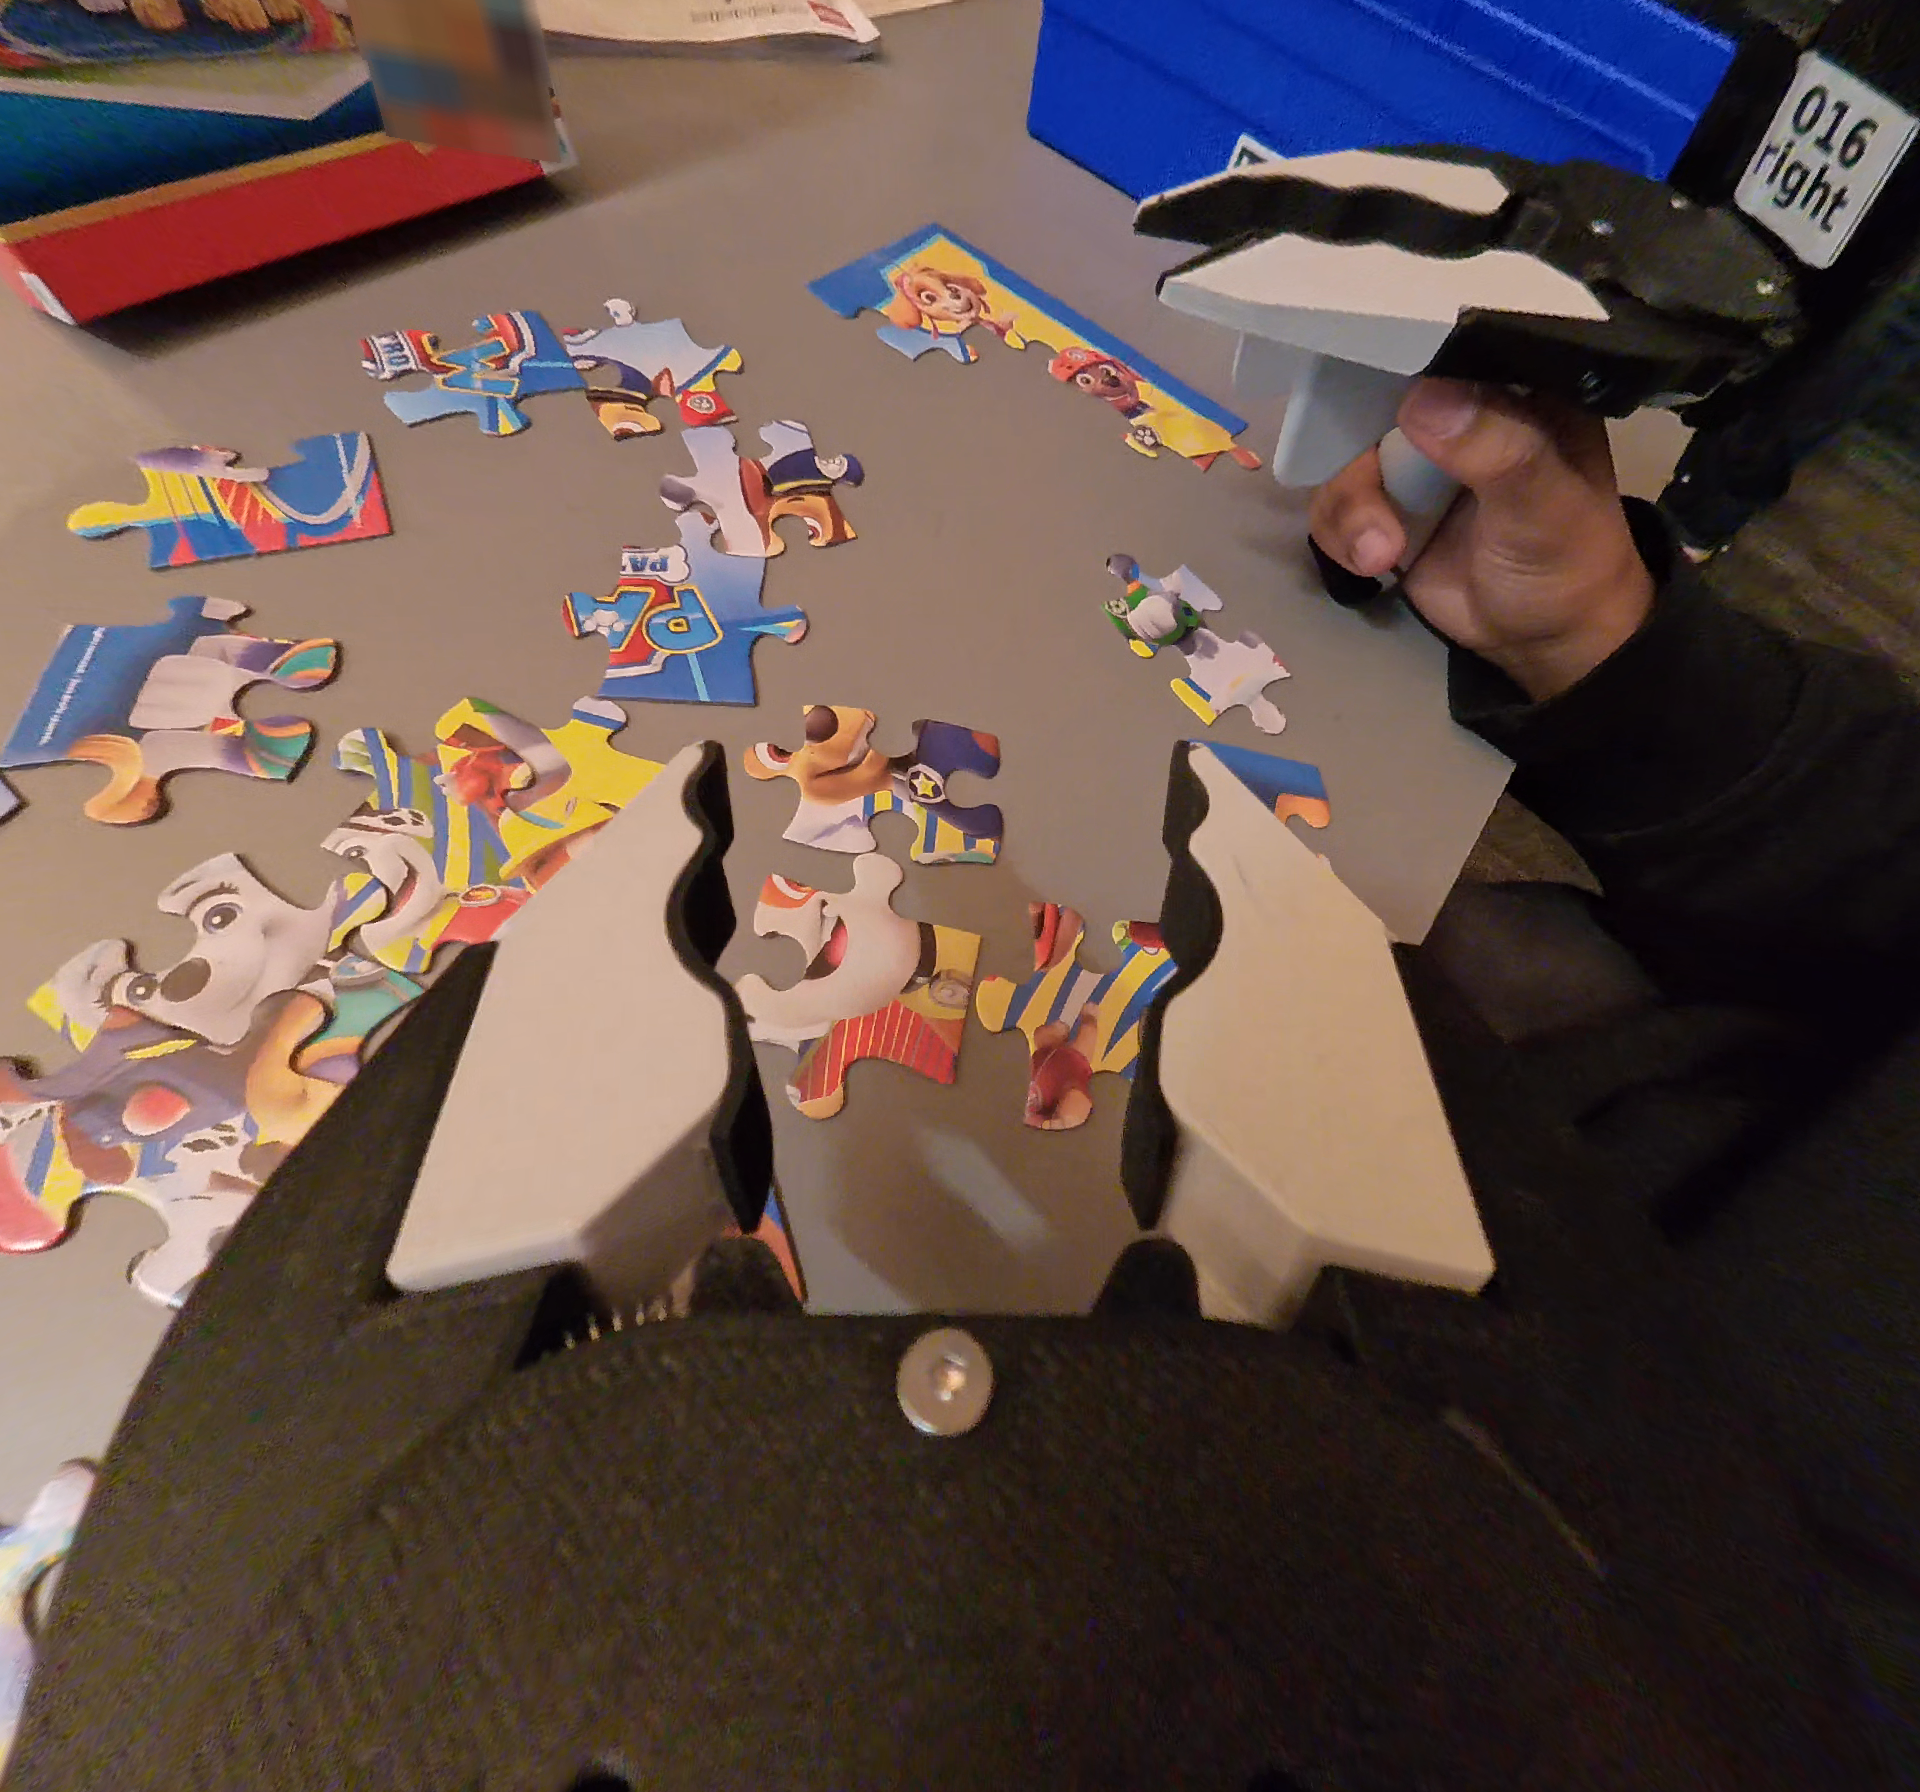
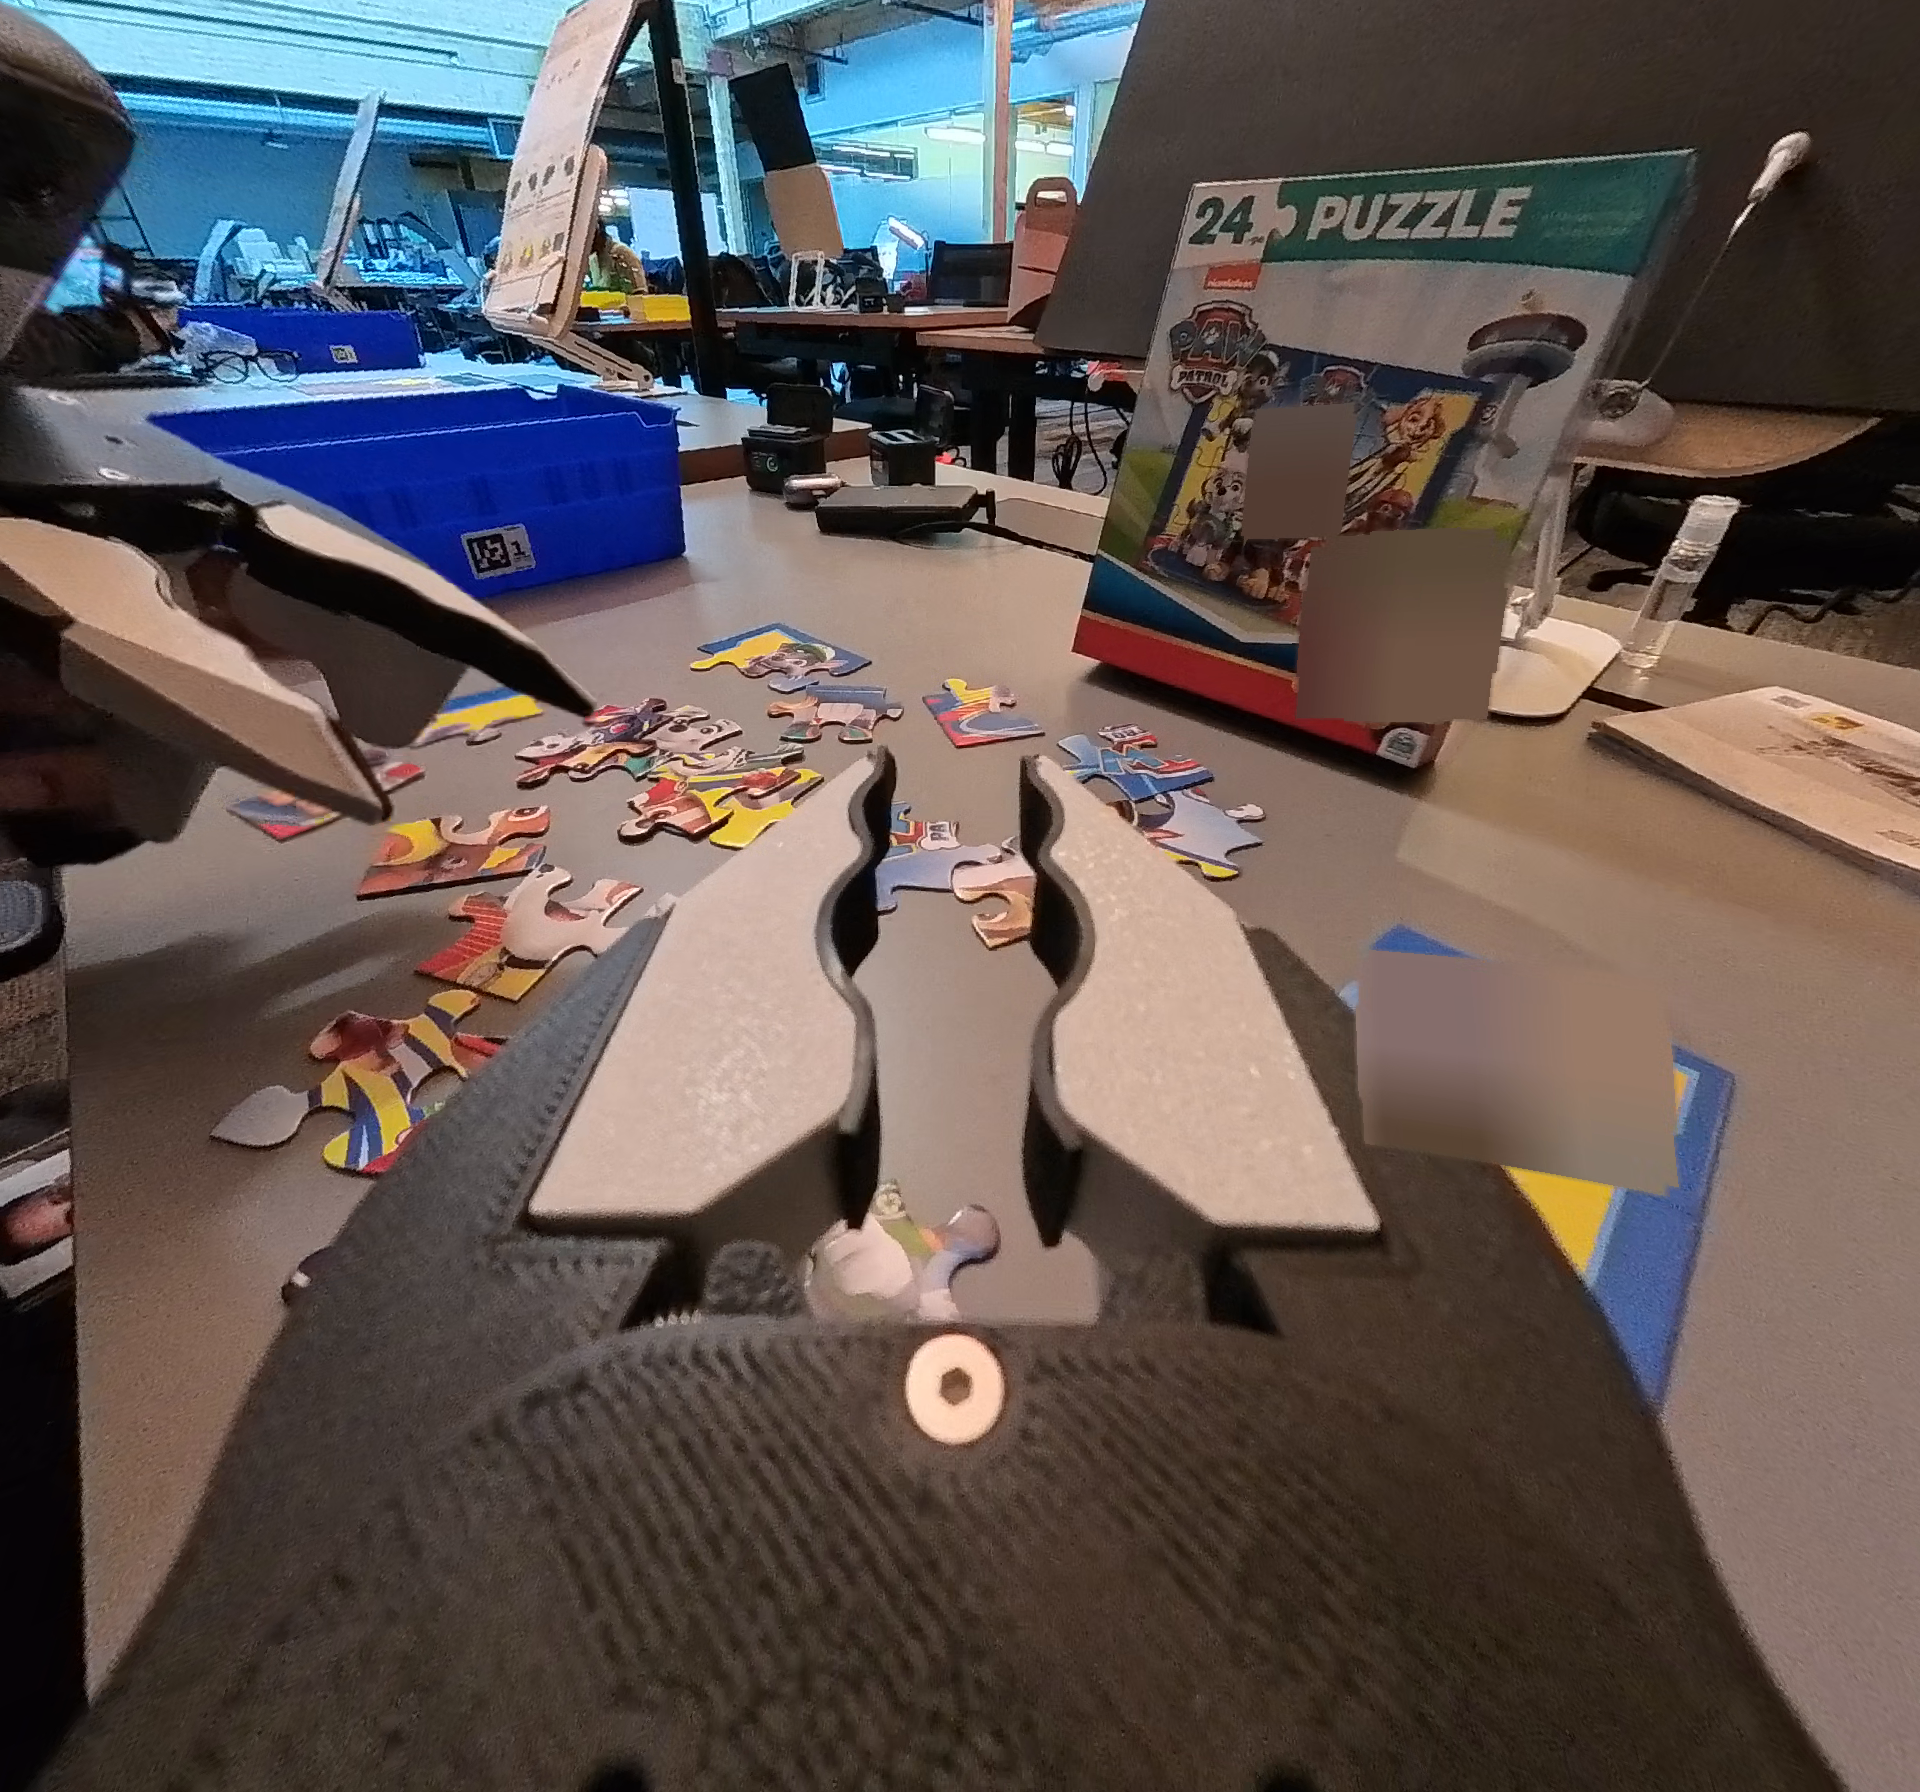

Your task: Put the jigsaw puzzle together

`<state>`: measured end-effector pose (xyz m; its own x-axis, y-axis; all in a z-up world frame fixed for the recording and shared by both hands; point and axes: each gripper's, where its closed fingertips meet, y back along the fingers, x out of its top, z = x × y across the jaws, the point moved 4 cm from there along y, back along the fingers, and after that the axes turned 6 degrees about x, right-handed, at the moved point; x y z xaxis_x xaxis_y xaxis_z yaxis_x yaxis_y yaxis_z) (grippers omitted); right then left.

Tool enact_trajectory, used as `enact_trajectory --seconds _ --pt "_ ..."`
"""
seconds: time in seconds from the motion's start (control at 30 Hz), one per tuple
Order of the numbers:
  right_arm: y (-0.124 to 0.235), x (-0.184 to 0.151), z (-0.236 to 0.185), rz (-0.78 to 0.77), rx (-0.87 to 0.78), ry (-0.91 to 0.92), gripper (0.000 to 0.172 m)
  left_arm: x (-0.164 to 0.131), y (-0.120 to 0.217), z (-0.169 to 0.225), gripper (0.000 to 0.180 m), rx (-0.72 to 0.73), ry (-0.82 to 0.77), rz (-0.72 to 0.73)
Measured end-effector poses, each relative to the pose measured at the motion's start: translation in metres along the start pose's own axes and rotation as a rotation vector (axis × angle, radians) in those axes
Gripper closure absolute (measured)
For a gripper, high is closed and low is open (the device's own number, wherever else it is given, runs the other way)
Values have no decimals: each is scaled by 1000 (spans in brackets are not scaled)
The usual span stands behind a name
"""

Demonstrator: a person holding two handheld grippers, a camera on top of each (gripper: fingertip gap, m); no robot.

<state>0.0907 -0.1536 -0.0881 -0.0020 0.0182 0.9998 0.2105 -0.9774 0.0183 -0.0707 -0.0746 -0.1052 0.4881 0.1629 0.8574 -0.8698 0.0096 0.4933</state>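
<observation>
- Loose puzzle pieces (image 1: 260,724): scattered face up across the left and middle of the grey table (image 1: 935,173). Most lie single and unjoined. Judged from this layout, assembly is at an early stage.
- Puzzle box (image 2: 1382,454): stands upright at the far side of the table, behind the pieces.
- Left gripper (image 1: 940,776): fingers spread wide, nothing gripped. It hangs over the near pieces. A piece with a brown dog face (image 1: 883,786) lies flat on the table between the fingertips; neither pad touches it.
- Joined strip (image 1: 1039,350): an edge section with a blue border, already assembled, lies toward the right side of the table. This is the only clear finished portion; its piece count cannot be told.
- Small piece with a green patch (image 1: 1195,641): lies alone near the table's right edge, below the right gripper.
- Right gripper (image 2: 956,776): fingers part-way apart with only air between them. It is held by a hand (image 1: 1507,537) above the table, touching no piece.
- Blue bin (image 1: 1351,28): stands at the far right corner.
</observation>
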Motion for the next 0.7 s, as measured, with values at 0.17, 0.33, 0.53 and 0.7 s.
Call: enact_trajectory --seconds 0.17,0.33,0.53,0.7 --pt "0 0 -2 0 1 17 149 2 2 0 98 9 8 10" --pt "0 1 -3 4 1 25 149 2 -1 0 98 23 2 -4" --pt "0 0 -3 3 1 24 149 9 -3 -1 97 32 2 -5" --pt "1 1 -3 4 0 25 149 15 -5 -3 95 35 15 1"
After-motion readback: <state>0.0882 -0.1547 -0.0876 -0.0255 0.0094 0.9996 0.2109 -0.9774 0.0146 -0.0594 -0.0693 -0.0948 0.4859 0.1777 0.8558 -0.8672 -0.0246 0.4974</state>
